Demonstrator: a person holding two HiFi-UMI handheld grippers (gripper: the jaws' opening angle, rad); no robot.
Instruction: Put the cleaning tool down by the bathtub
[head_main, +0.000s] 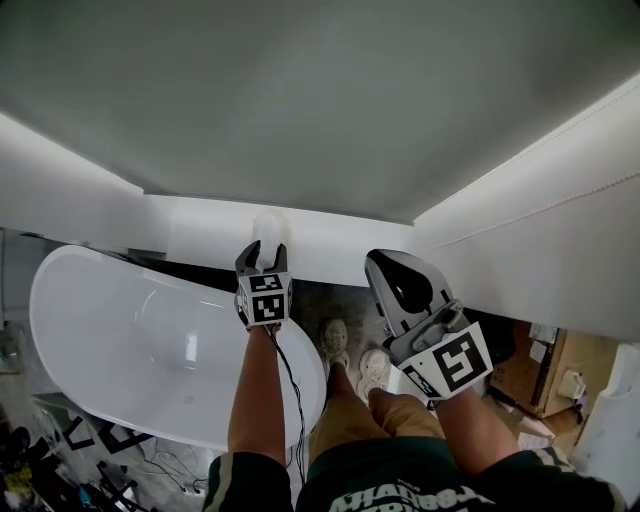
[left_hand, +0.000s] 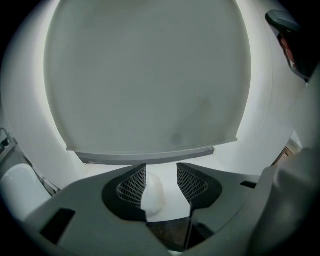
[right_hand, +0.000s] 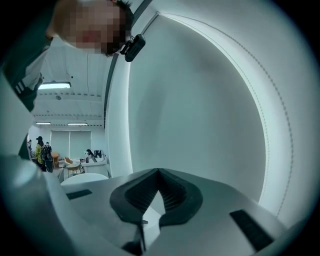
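Note:
The cleaning tool (head_main: 268, 228), a small white fluffy pad, rests on the low white ledge (head_main: 330, 245) just past the end of the white bathtub (head_main: 100, 330). My left gripper (head_main: 262, 250) hovers right in front of it, pointing down at it. In the left gripper view the jaws of the left gripper (left_hand: 161, 175) stand apart, and the white pad (left_hand: 154, 195) lies beyond them, apart from both of them. My right gripper (head_main: 385, 268) is held up to the right of the pad. In the right gripper view the right gripper (right_hand: 159, 172) has its tips together with nothing between them.
A white wall panel (head_main: 540, 250) runs along the right. The person's shoes (head_main: 335, 340) stand on dark floor between tub and panel. Cables and clutter (head_main: 60, 460) lie at the lower left, cardboard boxes (head_main: 550, 370) at the right.

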